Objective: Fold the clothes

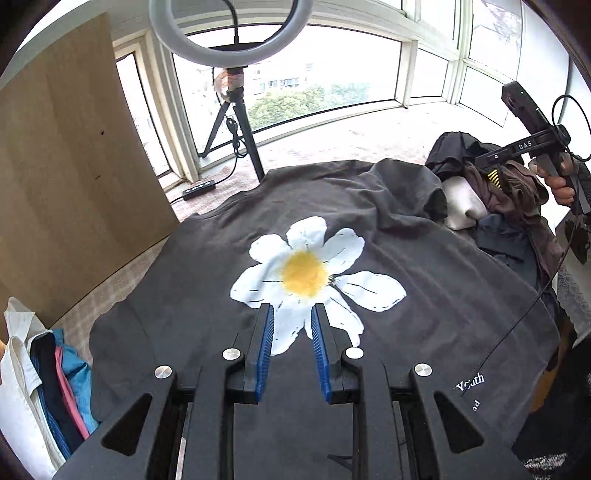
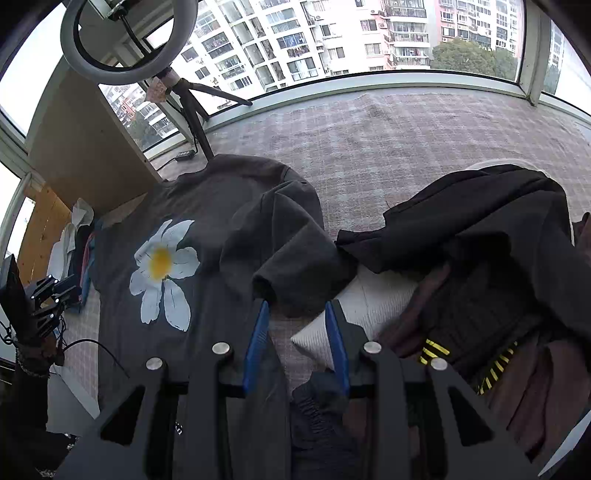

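Charcoal-grey cotton, a T-shirt [image 1: 424,280] printed with a large white daisy with a yellow centre [image 1: 306,275], is lying spread flat over the checked pinkish bed cover [image 1: 96,314] in the left wrist view. The left gripper [image 1: 293,314] is hovering just above the lower petals, its blue-padded jaws standing apart with nothing between them. One sleeve [image 1: 410,192] is lying folded back onto the shirt's upper right shoulder. A stack of folded white, navy and light-blue garments [image 1: 48,376] is sitting at the shirt's left edge. A loose heap of dark and brown clothes [image 1: 517,206] is resting to the right, beside a white ribbed cushion [image 1: 463,203]. The right gripper [image 1: 495,173] is showing above that heap, held by a hand [image 1: 561,184]; its jaws cannot be made out here. A ring light on a black tripod [image 1: 231,33] is standing by the window. In the right wrist view, the right gripper [image 2: 297,314] is pointing at the turned-back sleeve [image 2: 295,258], its blue pads set wide and gripping nothing. The shirt [image 2: 207,192] is occupying the left half, the daisy [image 2: 162,269] facing up. The clothes heap [image 2: 491,240] is filling the right side, partly covering the white cushion [image 2: 369,302]. The left gripper [image 2: 55,295] is appearing at the far left edge, too small to judge.
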Tool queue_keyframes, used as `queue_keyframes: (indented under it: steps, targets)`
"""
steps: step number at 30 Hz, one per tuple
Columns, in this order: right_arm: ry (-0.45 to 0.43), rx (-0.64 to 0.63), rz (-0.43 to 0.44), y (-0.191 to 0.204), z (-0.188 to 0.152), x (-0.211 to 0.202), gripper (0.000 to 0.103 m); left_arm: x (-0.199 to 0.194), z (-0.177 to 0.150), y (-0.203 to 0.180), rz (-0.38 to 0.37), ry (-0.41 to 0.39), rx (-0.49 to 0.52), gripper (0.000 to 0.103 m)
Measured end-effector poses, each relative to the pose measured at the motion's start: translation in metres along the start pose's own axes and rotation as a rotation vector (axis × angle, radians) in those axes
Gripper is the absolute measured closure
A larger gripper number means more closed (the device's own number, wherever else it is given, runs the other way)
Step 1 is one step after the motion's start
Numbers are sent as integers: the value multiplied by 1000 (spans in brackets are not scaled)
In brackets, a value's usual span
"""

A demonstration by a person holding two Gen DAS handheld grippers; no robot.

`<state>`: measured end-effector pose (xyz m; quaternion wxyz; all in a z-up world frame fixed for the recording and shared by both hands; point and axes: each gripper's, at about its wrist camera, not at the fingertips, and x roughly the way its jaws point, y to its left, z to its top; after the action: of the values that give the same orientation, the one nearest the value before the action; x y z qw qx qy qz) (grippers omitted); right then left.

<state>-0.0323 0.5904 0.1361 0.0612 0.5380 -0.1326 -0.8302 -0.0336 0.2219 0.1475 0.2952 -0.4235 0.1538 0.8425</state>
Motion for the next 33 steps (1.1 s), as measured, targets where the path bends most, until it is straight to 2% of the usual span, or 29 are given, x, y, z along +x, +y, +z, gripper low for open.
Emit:
queue_keyframes:
  steps: [2,5,9,12,17,19,20,22,25,29,33]
  targets:
    - [17,-25,9,10,-21,-5,71,-5,-7,-25,-51,0,25,82]
    - [37,-79,37,22,-59,-11,71,-29,-38,-37,18,8,16,82]
    - [54,-121,155,26,-108,-18,71,-87,-111,-14,134,48,-219,82]
    - [75,-146,217,24,-140,-24,71,-134,-189,1,241,94,-437,81]
    - [102,-155,262,19,-186,-41,71,-178,-295,-32,284,177,-631,79]
    - [117,-158,251,19,-206,-45,71,-178,-323,-51,236,190,-655,77]
    - [122,-154,235,18,-216,-45,71,-174,-334,-58,205,187,-665,71]
    - [135,-133,205,16,-238,-44,71,-160,-353,-68,157,187,-676,66]
    - [147,-75,176,14,-270,-42,71,-133,-377,-70,85,204,-668,66]
    - [180,-6,127,16,-304,-38,71,-103,-388,-65,-14,203,-630,66]
    - [173,-14,45,22,-326,-43,71,-87,-390,-58,-93,148,-616,66]
